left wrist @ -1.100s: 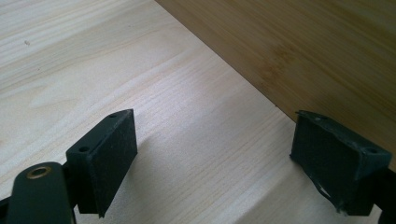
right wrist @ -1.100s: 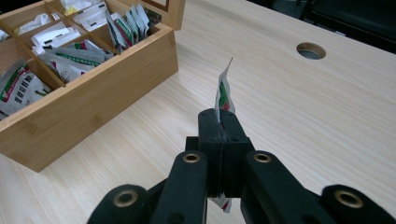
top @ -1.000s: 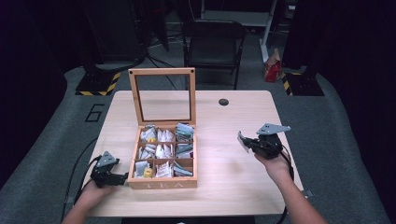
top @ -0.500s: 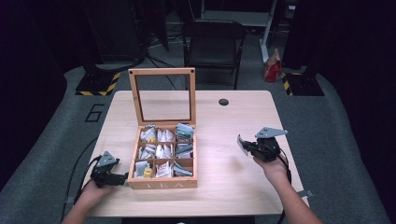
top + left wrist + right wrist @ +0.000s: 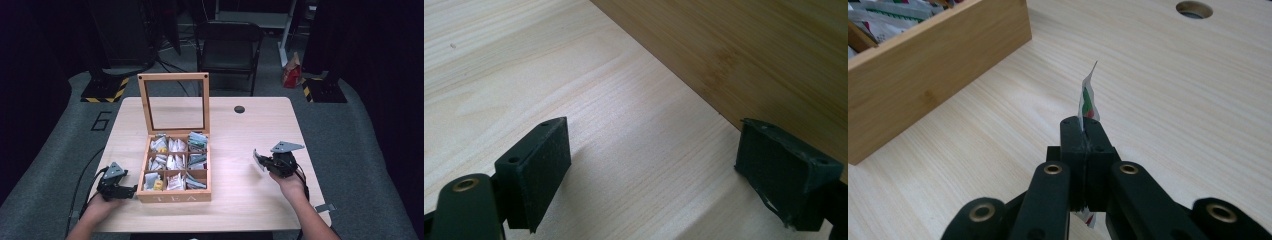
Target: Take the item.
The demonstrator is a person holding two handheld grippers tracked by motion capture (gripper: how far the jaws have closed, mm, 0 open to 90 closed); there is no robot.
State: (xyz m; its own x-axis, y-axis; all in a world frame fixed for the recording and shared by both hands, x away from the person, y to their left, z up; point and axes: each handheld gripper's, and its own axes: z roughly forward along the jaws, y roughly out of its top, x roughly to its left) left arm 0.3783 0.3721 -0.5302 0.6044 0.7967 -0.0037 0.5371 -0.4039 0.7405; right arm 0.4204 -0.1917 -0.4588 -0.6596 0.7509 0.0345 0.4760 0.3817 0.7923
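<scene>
I have the pale wooden table (image 5: 240, 210) in front of me, and on it, left of centre, the wooden tea box (image 5: 173, 194) with its glass-paned lid (image 5: 173, 102) standing upright at the box's twelve o'clock edge. Its compartments are filled with tea packets.

From the box, my right gripper (image 5: 262, 162) sits at about three o'clock, well apart from it, over bare tabletop. Its jaws are pressed together on a tea bag packet (image 5: 1088, 99), a thin white sachet with red and green print that stands on edge and pokes out past the jaw tips toward twelve o'clock in the right gripper view. The right hand (image 5: 288, 184) comes in from five o'clock, forearm angled up the table, gripper pointing roughly toward the box.

My left gripper (image 5: 651, 165) rests at the box's seven o'clock corner, jaws spread wide with nothing between them but tabletop, one jaw close beside the box's side wall. The left hand (image 5: 100, 206) lies low at the table's near edge.
</scene>
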